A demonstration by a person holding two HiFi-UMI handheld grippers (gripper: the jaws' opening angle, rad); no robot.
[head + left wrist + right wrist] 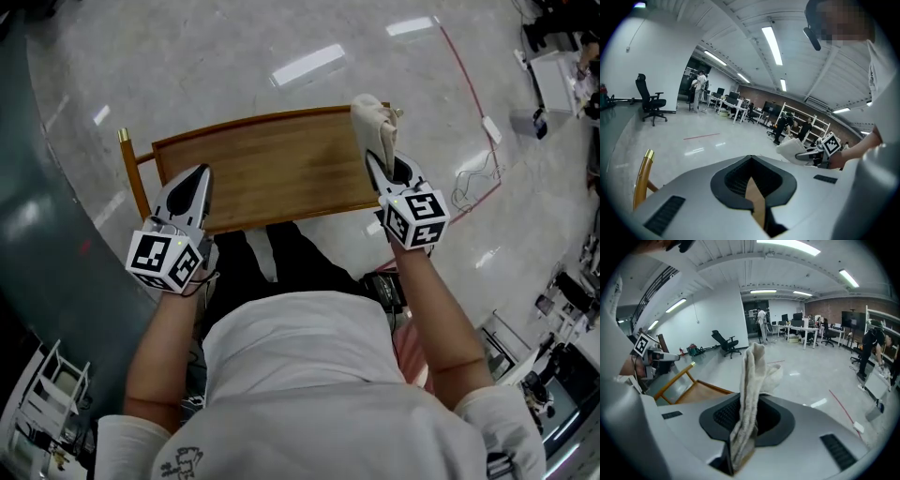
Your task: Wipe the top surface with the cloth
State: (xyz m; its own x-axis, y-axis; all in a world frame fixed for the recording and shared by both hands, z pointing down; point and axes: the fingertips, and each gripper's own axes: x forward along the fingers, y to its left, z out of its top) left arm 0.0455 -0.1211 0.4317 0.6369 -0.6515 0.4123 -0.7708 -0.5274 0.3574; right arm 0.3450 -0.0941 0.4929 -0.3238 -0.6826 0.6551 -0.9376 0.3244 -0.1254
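The wooden top (272, 169) lies lengthwise in front of me in the head view. My right gripper (378, 157) hovers at its right end, shut on a crumpled off-white cloth (373, 120) that sticks out past the fingertips. In the right gripper view the cloth (752, 376) stands up out of the right gripper (749, 401), with the wooden top (701, 390) behind and to the left. My left gripper (200, 174) is at the top's near left corner, jaws together and holding nothing. In the left gripper view the left gripper (751, 160) shows only a sliver of wood between its jaws.
A wooden side post with a gold cap (123, 137) rises at the top's left end. A dark curved counter (37, 234) runs along the left. A red floor line and a white cable with a power strip (490, 128) lie to the right. An office chair (725, 344) stands farther off.
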